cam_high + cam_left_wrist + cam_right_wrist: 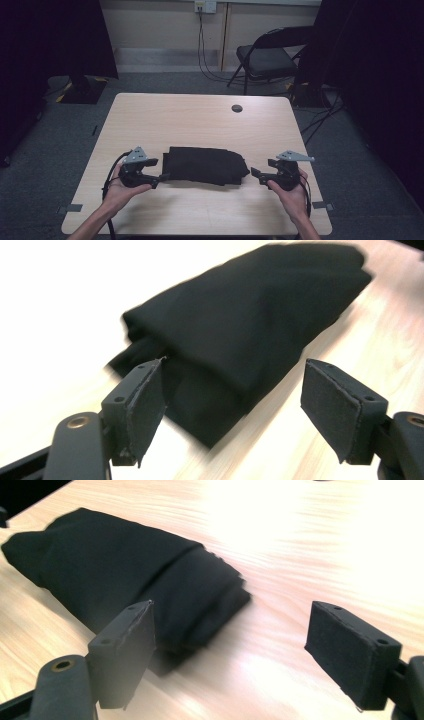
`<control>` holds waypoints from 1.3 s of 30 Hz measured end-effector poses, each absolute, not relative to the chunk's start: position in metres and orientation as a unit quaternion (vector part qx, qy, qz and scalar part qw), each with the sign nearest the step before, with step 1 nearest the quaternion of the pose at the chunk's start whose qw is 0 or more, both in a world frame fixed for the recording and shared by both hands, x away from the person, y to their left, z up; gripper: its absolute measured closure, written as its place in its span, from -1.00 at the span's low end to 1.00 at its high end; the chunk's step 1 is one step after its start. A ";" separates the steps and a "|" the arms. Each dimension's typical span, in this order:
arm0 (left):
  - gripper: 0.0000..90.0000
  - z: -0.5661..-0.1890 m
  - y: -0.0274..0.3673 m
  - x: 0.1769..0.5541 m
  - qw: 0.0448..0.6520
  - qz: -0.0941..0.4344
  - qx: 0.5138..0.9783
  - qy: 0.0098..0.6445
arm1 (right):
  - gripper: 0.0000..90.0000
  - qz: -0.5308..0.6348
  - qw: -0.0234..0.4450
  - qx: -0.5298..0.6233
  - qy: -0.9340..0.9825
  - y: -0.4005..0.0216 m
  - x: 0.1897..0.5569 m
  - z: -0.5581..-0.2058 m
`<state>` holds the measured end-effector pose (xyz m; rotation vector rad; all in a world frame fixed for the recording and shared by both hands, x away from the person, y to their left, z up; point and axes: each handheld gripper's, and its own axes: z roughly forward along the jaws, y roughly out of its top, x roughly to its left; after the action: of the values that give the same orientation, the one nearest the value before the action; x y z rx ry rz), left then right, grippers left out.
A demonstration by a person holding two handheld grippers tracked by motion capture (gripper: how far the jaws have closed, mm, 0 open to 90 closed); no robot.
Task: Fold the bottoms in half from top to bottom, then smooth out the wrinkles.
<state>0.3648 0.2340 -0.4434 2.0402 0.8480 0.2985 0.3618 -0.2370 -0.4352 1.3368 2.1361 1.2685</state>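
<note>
Pale wood bench [200, 120] under dim light, seen from above, with a person's bare forearms entering from the near edge. Each hand holds a hand-held gripper. The left hand-held gripper [161, 178] sits at the left end of a folded black cloth [206, 164], its tips just beside or perhaps touching the fabric edge. The right hand-held gripper [256, 174] sits just off the cloth's right end, with a sliver of bare wood between them.

Looking along the left hand-held gripper [232, 407], its jaws stand wide apart, with nothing pinched; the cloth [250, 320] lies ahead as a thick, layered bundle with a folded corner nearest the pads. Looking along the right hand-held gripper [230, 652], the jaws are likewise spread and empty; the cloth [115, 575] lies ahead and to the left, its stacked layers showing at the near end.

The cloth lies flat near the middle of the bench, long side running left to right, both ends free. It looks like a finished fold just let go. To leave it tidy, the jaws should stay open and draw straight away from each end, lifting clear so no pad snags a layer and drags the stack askew.

Farther back, a small dark disc [237, 108] lies near the far edge. Beyond the bench stand a folding chair [267, 57] and trailing cables on grey carpet.
</note>
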 end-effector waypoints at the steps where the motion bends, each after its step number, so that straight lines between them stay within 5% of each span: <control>1: -0.44 -0.444 0.239 0.364 0.437 0.121 0.821 0.348 | -0.60 0.444 0.161 0.471 0.745 -0.241 0.358 -0.436; 14: -0.40 -0.475 0.303 0.367 0.362 0.135 0.804 0.452 | -0.60 0.393 0.174 0.526 0.734 -0.290 0.337 -0.461; 22: -0.43 -0.491 0.306 0.365 0.319 0.167 0.823 0.440 | -0.62 0.350 0.173 0.554 0.735 -0.303 0.337 -0.477; 26: -0.67 -0.501 0.307 0.360 0.354 0.188 0.805 0.438 | -0.63 0.323 0.175 0.557 0.745 -0.304 0.337 -0.486; 39: -0.70 -0.502 0.303 0.362 0.350 0.200 0.791 0.461 | -0.69 0.321 0.244 0.547 0.733 -0.298 0.331 -0.501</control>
<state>0.3617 0.3030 -0.5024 2.0475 1.1934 0.5175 0.3314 -0.2980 -0.5014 1.4953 2.0030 0.8782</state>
